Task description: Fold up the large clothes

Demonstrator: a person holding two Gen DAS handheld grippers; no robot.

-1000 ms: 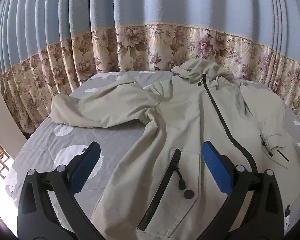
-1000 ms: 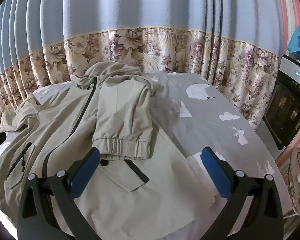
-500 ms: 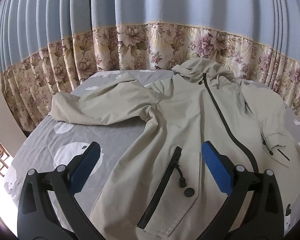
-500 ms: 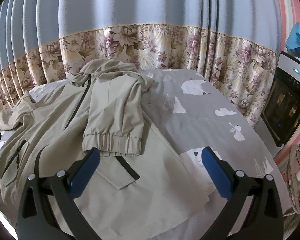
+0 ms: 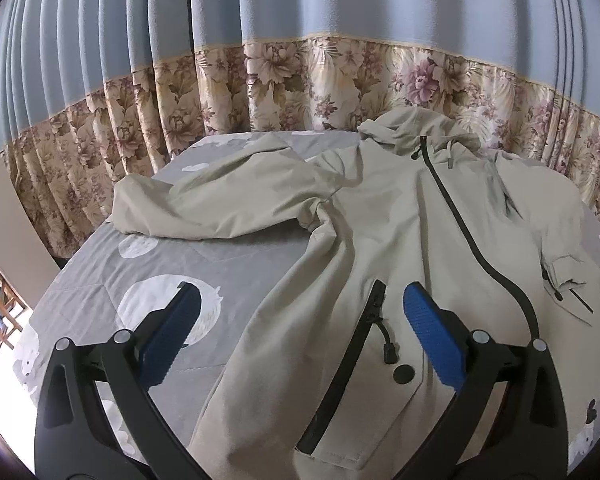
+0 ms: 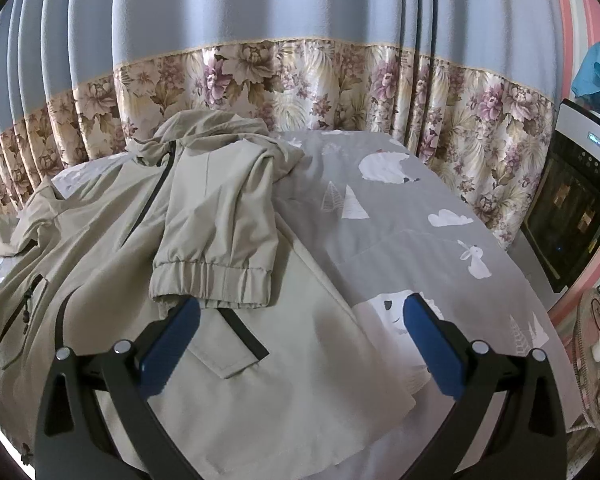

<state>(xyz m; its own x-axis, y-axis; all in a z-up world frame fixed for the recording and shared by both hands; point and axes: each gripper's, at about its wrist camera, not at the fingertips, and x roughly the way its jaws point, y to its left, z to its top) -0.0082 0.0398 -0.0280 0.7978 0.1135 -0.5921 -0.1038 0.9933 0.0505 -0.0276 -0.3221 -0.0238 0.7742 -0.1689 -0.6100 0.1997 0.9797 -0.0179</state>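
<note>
A beige hooded jacket (image 5: 400, 248) with a black zip lies face up on a grey bed. Its left sleeve (image 5: 220, 204) stretches out flat toward the left. In the right wrist view the jacket (image 6: 112, 240) has its other sleeve (image 6: 220, 232) folded down over the front, elastic cuff (image 6: 216, 276) toward me. My left gripper (image 5: 300, 320) hangs open above the jacket's lower left hem, near a zip pocket. My right gripper (image 6: 300, 328) is open above the lower right hem, just short of the cuff. Neither holds anything.
The grey bedsheet (image 6: 420, 232) with white animal prints is bare to the right of the jacket. Blue and floral curtains (image 5: 300, 60) close off the far side. A dark appliance (image 6: 572, 208) and a fan (image 6: 596, 352) stand right of the bed.
The right gripper has drifted left and forward, so the folded cuff now sits closer between its fingers. The left view has shifted only slightly. Both grippers stay open.
</note>
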